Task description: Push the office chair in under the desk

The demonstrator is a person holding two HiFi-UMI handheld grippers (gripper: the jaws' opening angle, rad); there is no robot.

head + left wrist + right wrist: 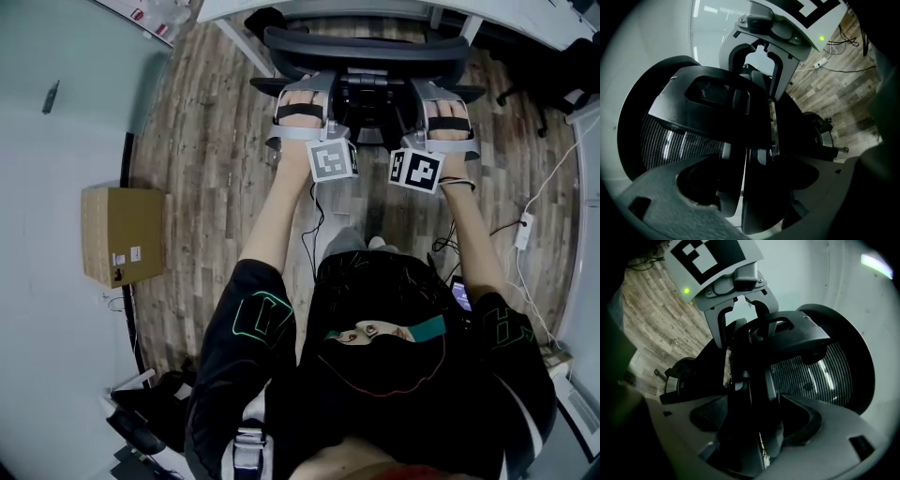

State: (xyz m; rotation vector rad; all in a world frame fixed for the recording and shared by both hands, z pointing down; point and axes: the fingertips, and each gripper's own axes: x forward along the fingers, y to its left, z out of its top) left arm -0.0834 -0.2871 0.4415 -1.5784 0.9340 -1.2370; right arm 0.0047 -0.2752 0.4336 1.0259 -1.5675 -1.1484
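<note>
Wood-plank floor [216, 141], head view: both arms stretch to 12 o'clock, left gripper [305, 94] and right gripper [448, 98] on the office chair [366, 47] at the worktop [253, 7] edge, closed cardboard box [122, 234] at 9 o'clock; left gripper view, jaws together against the chair's frame; right gripper view, likewise.

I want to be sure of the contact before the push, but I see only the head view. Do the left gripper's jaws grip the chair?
Observer: No. The left gripper has its jaws almost together, only a thin slit of light between them.
Operator: And the right one?
Observer: The right gripper is shut too, nothing visible between its jaws.
Operator: What lies ahead of them?
Observer: The mesh back of the chair, close in front.
</note>
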